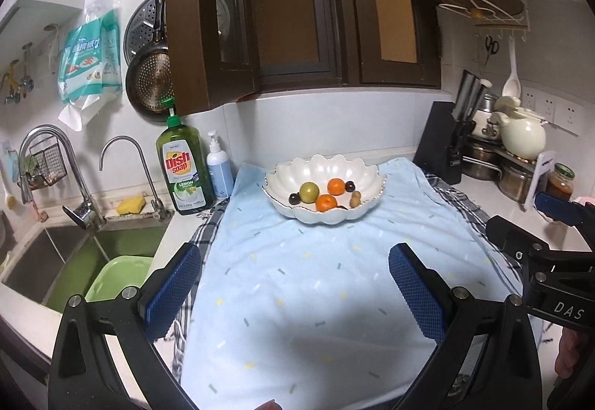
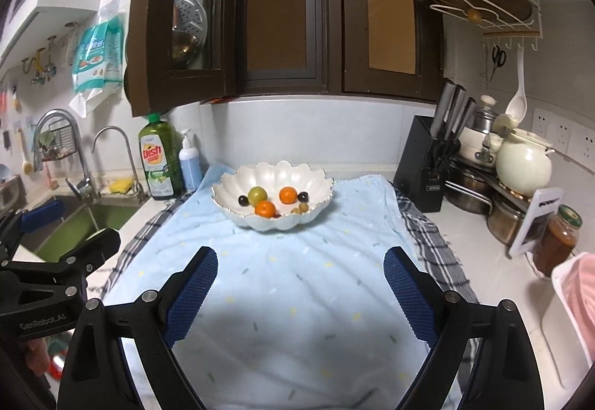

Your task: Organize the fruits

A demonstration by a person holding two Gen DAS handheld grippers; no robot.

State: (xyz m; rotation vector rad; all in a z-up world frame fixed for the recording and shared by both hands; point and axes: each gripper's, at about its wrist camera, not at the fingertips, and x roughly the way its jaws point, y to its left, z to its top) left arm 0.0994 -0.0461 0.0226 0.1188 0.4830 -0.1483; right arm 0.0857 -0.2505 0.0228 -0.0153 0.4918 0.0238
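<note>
A white scalloped bowl (image 1: 323, 168) (image 2: 273, 172) sits at the far end of a light blue towel (image 1: 297, 298) (image 2: 297, 298). It holds a green fruit (image 1: 309, 191) (image 2: 257, 195), two oranges (image 1: 336, 186) (image 1: 326, 203) (image 2: 288, 194) (image 2: 265, 209), dark grapes (image 1: 294, 199) (image 2: 243, 200) and small tan fruits (image 1: 355, 199) (image 2: 300, 208). My left gripper (image 1: 295, 261) is open and empty over the towel's near half. My right gripper (image 2: 300, 267) is open and empty too, well short of the bowl.
A sink (image 1: 74, 254) with a green basin (image 1: 119, 278) lies left. Dish soap (image 1: 183, 168) and a pump bottle (image 1: 218, 164) stand by the towel's far left corner. A knife block (image 2: 427, 164), pots, a cream kettle (image 2: 522, 164) and a jar (image 2: 557, 242) stand right.
</note>
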